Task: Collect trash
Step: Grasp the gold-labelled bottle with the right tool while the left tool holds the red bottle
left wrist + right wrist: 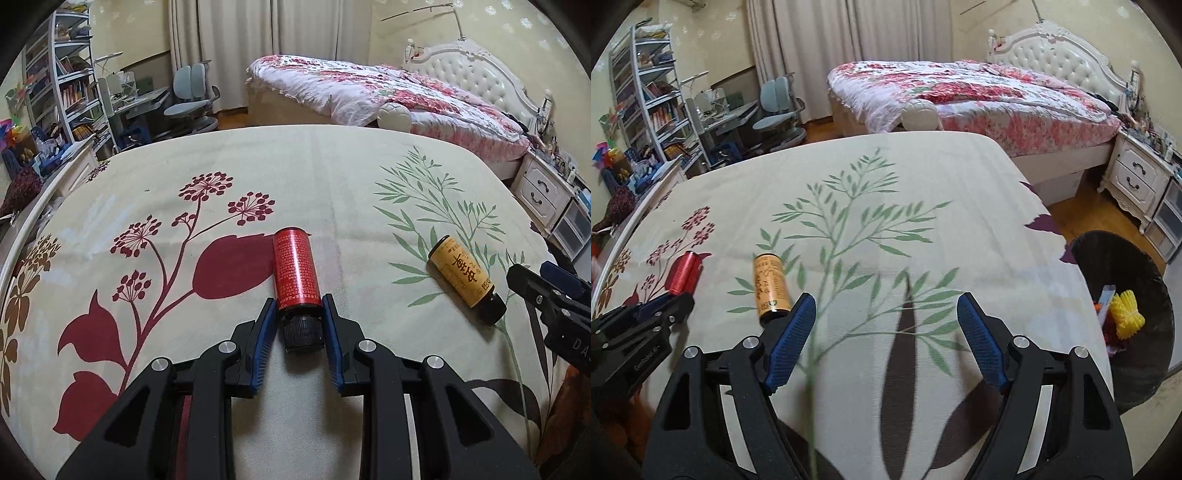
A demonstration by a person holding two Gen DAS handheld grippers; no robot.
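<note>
I see a floral-cloth table; a red bottle lies left of the yellow bottle.

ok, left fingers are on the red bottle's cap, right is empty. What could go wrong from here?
1. The left gripper pinches the red bottle only at its black cap, so the long body may swing or slip when lifted.
2. The right gripper is open beside the yellow bottle; one finger could nudge and roll it.
3. The bin sits off the bed's edge: a drop may miss.
</note>
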